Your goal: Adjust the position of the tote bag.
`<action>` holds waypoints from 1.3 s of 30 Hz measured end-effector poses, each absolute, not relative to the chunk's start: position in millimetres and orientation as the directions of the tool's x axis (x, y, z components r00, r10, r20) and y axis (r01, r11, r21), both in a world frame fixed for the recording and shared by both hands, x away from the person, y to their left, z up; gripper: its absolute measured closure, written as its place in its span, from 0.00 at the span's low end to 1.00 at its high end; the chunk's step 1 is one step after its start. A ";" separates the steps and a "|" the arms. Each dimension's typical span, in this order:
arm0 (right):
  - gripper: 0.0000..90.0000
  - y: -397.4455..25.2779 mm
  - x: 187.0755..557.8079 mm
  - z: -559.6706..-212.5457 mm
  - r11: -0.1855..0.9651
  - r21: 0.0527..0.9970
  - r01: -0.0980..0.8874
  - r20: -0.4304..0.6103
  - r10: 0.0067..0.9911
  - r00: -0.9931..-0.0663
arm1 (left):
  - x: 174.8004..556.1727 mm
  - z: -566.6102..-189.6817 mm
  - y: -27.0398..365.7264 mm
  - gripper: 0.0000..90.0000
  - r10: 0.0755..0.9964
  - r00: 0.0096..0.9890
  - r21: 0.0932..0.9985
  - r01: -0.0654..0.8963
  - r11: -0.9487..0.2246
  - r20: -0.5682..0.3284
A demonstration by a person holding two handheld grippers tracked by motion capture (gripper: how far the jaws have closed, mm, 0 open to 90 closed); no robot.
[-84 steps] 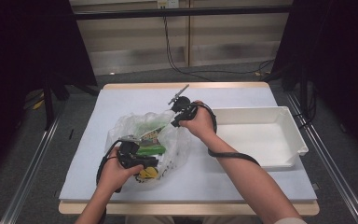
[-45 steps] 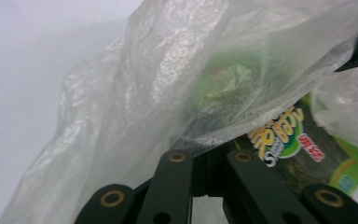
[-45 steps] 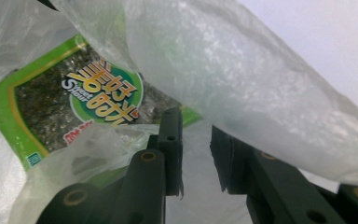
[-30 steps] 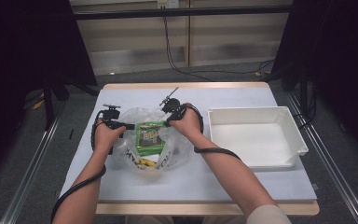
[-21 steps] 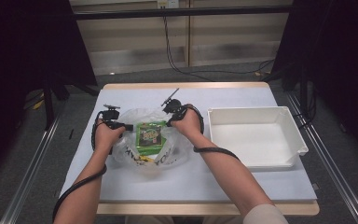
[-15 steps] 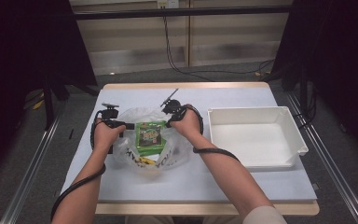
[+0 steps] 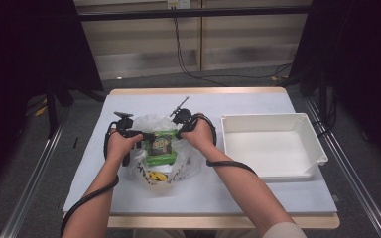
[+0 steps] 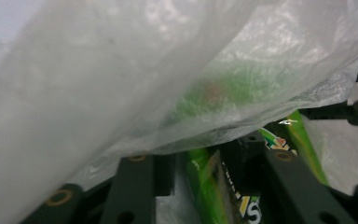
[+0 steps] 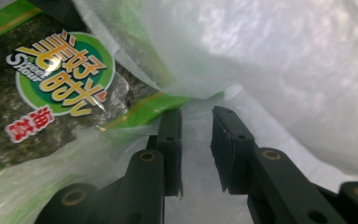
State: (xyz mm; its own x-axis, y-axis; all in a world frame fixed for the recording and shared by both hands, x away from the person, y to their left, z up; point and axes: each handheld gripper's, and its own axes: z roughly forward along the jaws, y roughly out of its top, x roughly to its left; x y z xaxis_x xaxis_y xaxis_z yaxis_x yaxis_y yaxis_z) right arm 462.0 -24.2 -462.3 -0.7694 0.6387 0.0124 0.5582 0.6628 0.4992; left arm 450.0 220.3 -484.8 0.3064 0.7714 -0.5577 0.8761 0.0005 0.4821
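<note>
Right jaws: in the right gripper view, the right gripper (image 9: 196, 140) is seen with its jaws a narrow gap apart, a thin fold of the plastic bag (image 9: 279, 60) lying between them; whether the film is truly pinched cannot be told.
Left jaws: in the left gripper view, the left gripper (image 8: 205, 163) is draped by the bag's film, and the green snack packet (image 8: 214, 186) stands in the gap between the jaws; a firm grip cannot be confirmed.
Packet: in the high view, the green snack packet (image 7: 159, 145) lies in the bag's open mouth, centre-left of the frame, between the left gripper (image 7: 138, 135) and the right gripper (image 7: 179, 130).
Bag: the plastic bag (image 7: 164, 171) rests on the white table cover (image 7: 258, 101), with yellow items dimly seen in its lower part.
Tray: the white tray (image 7: 322, 151) sits empty at the right of the frame, well apart from the bag.
Step judged: the mouth is being spread so that the packet can be taken out.
Advice: the rim should be held taut and low by the right jaws; only the packet, not the film, should be closed upon by the left jaws.
</note>
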 end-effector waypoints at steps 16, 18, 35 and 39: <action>0.74 -36.7 449.1 -443.0 0.688 0.497 0.530 0.015 0.603 -0.797 | 419.2 -440.2 222.1 1.00 0.731 0.443 0.615 0.788 -0.041 -0.519; 0.71 -40.6 446.2 -439.6 0.677 0.507 0.533 0.046 0.596 -0.801 | 415.8 -438.0 221.4 1.00 0.724 0.460 0.632 0.774 -0.043 -0.514; 0.46 -51.5 423.1 -422.4 0.638 0.575 0.512 0.180 0.512 -0.840 | 405.3 -435.2 215.2 0.99 0.699 0.531 0.678 0.729 -0.090 -0.478; 0.44 -47.7 422.8 -423.8 0.627 0.584 0.515 0.207 0.498 -0.842 | 402.5 -432.7 212.1 0.99 0.684 0.565 0.688 0.715 -0.127 -0.461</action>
